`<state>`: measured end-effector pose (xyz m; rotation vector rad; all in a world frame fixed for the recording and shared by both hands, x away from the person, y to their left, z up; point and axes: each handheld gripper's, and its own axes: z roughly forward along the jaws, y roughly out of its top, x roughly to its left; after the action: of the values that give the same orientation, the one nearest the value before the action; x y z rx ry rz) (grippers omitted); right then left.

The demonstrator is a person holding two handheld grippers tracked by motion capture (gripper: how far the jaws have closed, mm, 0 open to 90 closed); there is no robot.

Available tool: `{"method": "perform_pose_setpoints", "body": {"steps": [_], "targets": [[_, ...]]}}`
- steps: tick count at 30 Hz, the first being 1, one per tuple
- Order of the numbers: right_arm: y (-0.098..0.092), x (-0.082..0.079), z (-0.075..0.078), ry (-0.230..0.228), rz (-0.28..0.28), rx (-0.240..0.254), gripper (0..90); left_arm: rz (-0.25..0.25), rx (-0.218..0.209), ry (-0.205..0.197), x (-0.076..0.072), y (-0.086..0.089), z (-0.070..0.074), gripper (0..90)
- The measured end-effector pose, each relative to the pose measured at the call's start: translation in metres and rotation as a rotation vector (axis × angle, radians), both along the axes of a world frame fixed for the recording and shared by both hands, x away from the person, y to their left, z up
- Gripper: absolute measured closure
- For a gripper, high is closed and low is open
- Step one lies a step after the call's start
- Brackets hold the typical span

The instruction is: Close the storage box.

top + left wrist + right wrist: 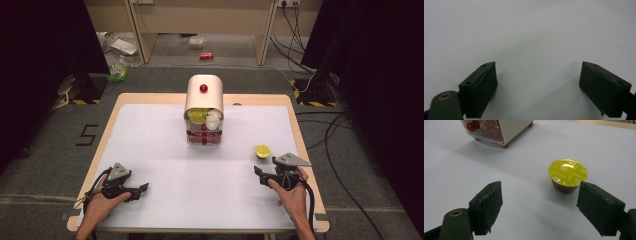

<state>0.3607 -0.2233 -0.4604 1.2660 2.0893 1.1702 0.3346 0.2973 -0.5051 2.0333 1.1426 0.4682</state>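
Coffee capsule [568, 175] with a yellow foil lid sits upright on the white table [165, 165], just ahead of the right gripper [539, 207], whose jaws stand wide apart and empty. Left gripper [537, 87] also rests with jaws apart. A capsule dispenser [204, 107] stands farther back.

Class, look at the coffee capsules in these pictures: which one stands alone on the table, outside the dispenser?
The yellow-lidded capsule standing by the right tongs; the other capsules are stacked inside the white dispenser.
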Motion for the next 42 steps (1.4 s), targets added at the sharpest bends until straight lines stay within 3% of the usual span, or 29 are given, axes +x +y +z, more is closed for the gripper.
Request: {"method": "perform_pose_setpoints", "body": {"steps": [42], "targets": [[-0.028, -0.023, -0.023, 0.142, 0.006, -0.079, 19.9, 0.000, 0.002, 0.000, 0.000, 0.000, 0.000, 14.1]]}}
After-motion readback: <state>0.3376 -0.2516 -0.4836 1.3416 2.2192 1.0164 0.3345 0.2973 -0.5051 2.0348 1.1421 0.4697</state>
